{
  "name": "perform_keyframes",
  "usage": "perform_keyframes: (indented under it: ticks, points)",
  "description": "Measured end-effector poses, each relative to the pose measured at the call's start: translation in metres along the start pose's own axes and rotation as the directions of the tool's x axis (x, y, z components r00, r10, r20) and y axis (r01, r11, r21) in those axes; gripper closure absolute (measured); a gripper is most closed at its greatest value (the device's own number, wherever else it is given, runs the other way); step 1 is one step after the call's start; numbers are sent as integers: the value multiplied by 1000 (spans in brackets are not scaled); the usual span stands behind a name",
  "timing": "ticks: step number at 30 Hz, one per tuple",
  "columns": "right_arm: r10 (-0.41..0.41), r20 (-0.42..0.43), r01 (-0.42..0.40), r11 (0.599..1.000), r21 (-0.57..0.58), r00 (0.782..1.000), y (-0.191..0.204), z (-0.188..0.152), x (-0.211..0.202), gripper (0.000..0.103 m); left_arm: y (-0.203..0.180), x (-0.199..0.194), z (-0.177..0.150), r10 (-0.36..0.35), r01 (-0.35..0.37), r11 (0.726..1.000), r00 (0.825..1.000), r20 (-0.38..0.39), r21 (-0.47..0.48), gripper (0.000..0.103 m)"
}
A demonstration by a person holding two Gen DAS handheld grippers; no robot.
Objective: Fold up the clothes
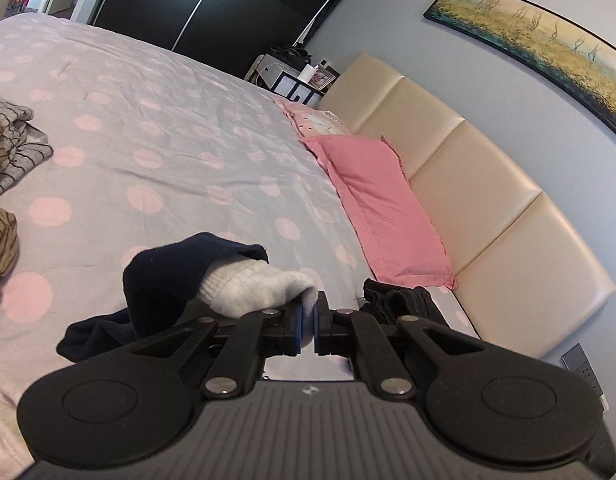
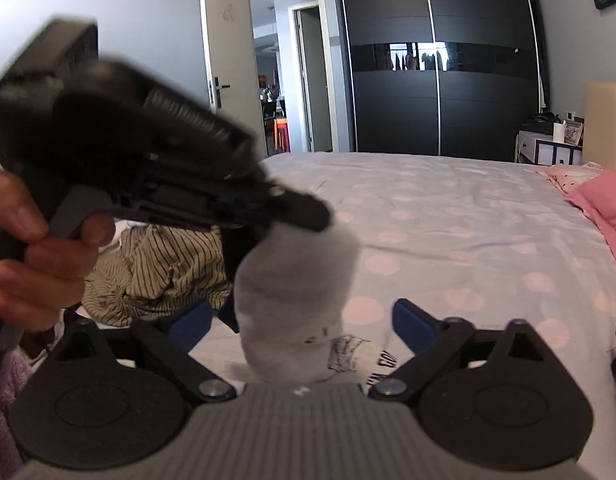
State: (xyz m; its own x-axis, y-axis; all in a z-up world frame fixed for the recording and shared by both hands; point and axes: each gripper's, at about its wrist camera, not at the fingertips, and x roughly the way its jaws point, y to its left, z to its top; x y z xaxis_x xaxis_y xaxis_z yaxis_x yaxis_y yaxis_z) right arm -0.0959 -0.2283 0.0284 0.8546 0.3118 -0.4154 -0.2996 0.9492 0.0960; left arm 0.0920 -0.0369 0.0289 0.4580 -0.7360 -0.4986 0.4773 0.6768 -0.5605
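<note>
- Bedspread (image 1: 156,128), grey with pale pink dots, covers the bed; both grippers work over it.
- Left gripper (image 1: 307,322): blue pads nearly together, pinching the toe end of a white sock (image 1: 252,288).
- Navy garment (image 1: 164,280) wraps the sock's cuff end and trails onto the bedspread at lower left.
- Right wrist view: the left gripper (image 2: 304,208) is blurred, held in a bare hand (image 2: 32,252); the white sock (image 2: 292,304) hangs from its tip, lower end hidden behind the right gripper's body.
- Right gripper (image 2: 302,326): fingers spread wide, blue pads (image 2: 414,324) either side of the hanging sock, gripping nothing.
- Tan striped garment (image 2: 164,272) lies crumpled behind the sock, on the bed's left side.
- Pink pillow (image 1: 380,200) lies against the cream headboard (image 1: 488,208).
- Dark folded clothing (image 1: 400,300) sits just below the pillow, near the left gripper.
</note>
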Motion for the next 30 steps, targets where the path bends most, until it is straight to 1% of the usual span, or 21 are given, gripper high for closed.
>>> perform_keyframes:
  ticks: [2,3,4,5,6,7,8,9,10,11,13,14,15,16,18,21,24,26,27,29,30]
  points:
    - [-40,-4,40,999,18,999,1,1,12,16,-19,-9,4,-19,19,1000,1000,-5,-7,100]
    - [-35,-3,35,999,40,999,0,2,17,19,-23,-11,4,-24,24,1000,1000,-9,-5,100]
    - [-30,-1,30,998,62,1000,-2,4,22,27,-26,-11,2,-27,27,1000,1000,-13,-1,100]
    - [-25,0,25,996,83,1000,-4,5,27,39,-28,-11,1,-24,24,1000,1000,-15,10,100]
    - [-31,1,30,996,85,1000,-4,6,30,44,-32,-11,1,-10,11,1000,1000,-12,29,100]
    - [-36,2,36,996,87,999,-4,7,32,54,-36,-12,1,7,-6,999,1000,-6,50,100]
    - [-44,-2,44,996,83,999,-4,7,32,73,-37,-13,1,21,-21,997,1000,-2,69,100]
    - [-52,-5,53,995,79,999,-5,7,33,80,-38,-13,2,29,-28,996,1000,-1,82,99]
    - [-61,-5,62,995,77,998,-6,7,31,82,-39,-15,3,26,-25,996,1000,-7,91,99]
    - [-65,-9,66,995,72,998,-9,8,30,84,-40,-17,3,19,-17,995,1000,-15,100,96]
    - [-74,-16,75,995,62,997,-14,9,26,85,-40,-22,3,13,-10,993,1000,-26,117,87]
    - [-90,-26,92,994,55,996,-20,10,24,85,-40,-26,1,17,-14,992,1000,-26,127,68]
    - [-107,-37,109,993,48,994,-25,11,21,85,-40,-30,0,21,-18,991,999,-27,136,45]
    - [-131,-55,134,989,57,990,-35,12,18,85,-37,-36,-3,29,-26,989,999,-18,146,42]
    - [-172,-100,181,980,82,980,-59,10,11,85,-29,-43,-11,57,-55,986,998,-9,154,42]
    - [-237,-170,254,963,92,957,-89,3,0,85,-11,-42,-23,137,-132,981,990,-28,142,42]
    - [-289,-250,324,939,114,924,-116,-10,-8,85,1,-28,-36,166,-157,981,983,-77,113,42]
    - [-313,-286,363,921,140,906,-131,-24,-10,83,9,-18,-45,180,-170,981,977,-113,93,42]
    - [-324,-304,382,912,153,896,-138,-31,-11,81,12,-13,-49,186,-176,981,974,-131,83,42]
    - [-353,-333,426,887,176,874,-150,-42,-10,64,15,-5,-57,189,-179,981,969,-158,76,42]
    - [-367,-348,448,874,187,862,-156,-48,-10,61,11,-1,-60,181,-169,982,970,-162,86,42]
